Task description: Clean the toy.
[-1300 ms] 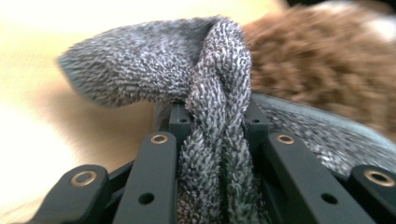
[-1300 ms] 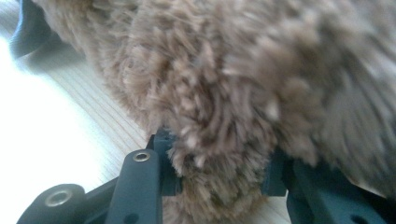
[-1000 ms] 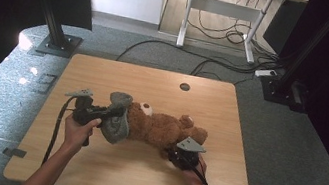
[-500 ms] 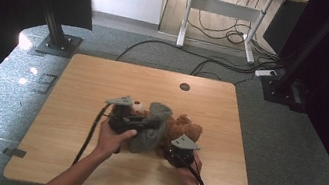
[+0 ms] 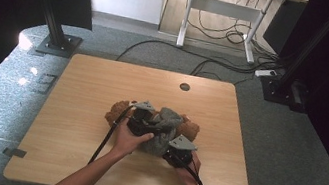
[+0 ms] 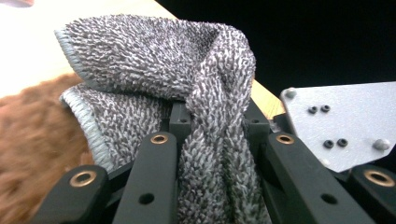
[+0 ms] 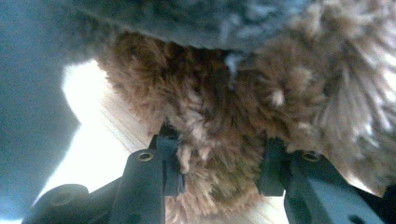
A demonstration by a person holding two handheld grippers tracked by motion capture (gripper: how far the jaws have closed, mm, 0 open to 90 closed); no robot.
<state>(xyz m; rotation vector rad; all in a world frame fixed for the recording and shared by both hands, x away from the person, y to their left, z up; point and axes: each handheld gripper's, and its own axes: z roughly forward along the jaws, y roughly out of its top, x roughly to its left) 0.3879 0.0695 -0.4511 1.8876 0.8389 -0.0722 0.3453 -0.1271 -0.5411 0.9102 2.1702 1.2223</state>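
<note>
High view first: both hands are in close over the middle of the wooden table, crowded around a brown plush toy with a grey towel heaped across it. The left gripper sits right at the near-left edge of that heap, cable trailing back along the forearm. The right gripper is tucked in at the near-right side, its grey plate just beside the left gripper's towel bundle.

Left gripper view now: the left gripper has its jaws clamped tight on a twisted bunch of the grey towel, which rises straight up between the jaws and flops over ahead of them, with a hemmed edge hanging to the left. Brown fur of the plush toy lies low on the left of these jaws, just beside the towel's hem. To the right of the jaws, very near, is the grey plate of the other gripper.

Right gripper view: the right gripper has its jaws partway closed with a thick tuft of the plush toy pinched between them, pads pressing into the fur on both sides. Above and ahead of the jaws, the grey towel drapes over the toy. Pale tabletop shows to the left below the fur.
</note>
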